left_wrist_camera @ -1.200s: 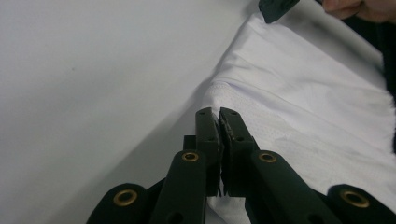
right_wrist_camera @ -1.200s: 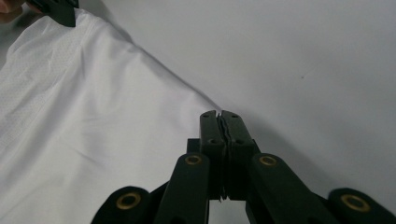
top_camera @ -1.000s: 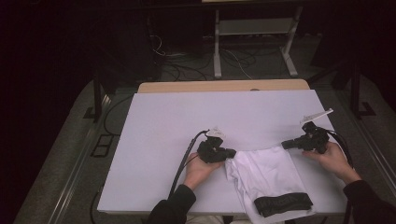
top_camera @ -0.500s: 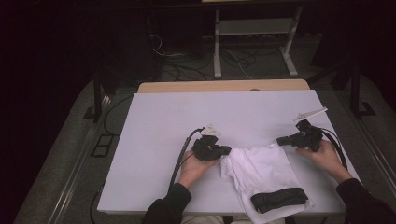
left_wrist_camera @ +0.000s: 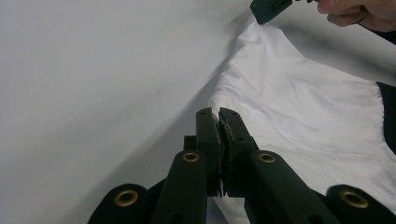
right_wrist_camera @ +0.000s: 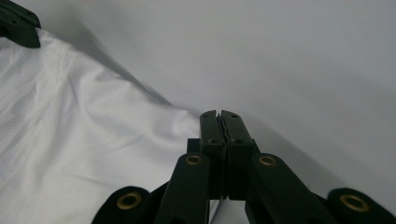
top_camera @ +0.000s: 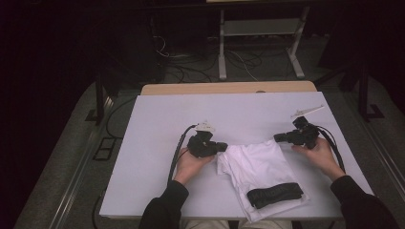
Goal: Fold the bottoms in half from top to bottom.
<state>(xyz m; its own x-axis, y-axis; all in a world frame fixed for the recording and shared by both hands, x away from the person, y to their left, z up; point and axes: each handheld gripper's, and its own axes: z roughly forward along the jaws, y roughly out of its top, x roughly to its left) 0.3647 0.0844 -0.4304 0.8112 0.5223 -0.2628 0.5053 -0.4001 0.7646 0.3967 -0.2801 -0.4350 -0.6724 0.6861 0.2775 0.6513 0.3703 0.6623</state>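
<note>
A white garment (top_camera: 258, 164) with a black band (top_camera: 274, 194) at its near end lies on the white table cover (top_camera: 157, 124), right of centre. My left gripper (top_camera: 223, 148) points right and is shut on the garment's far left corner. In the left gripper view its jaws (left_wrist_camera: 219, 116) are pressed together, with the white fabric (left_wrist_camera: 317, 107) running under them. My right gripper (top_camera: 278, 138) points left and is shut on the far right corner. In the right gripper view its closed jaws (right_wrist_camera: 219, 116) pinch the cloth's edge (right_wrist_camera: 84, 140). The fabric is stretched between the two grippers.
The table cover has bare room to the left and far side. A wooden table edge (top_camera: 229, 88) shows beyond it. On the dark floor behind are cables (top_camera: 191, 62) and a metal stand (top_camera: 258, 43). The garment's band end lies close to the near table edge.
Both grippers have moved left and slightly away from the person, dragging the garment's far edge with them. Both stay shut.
</note>
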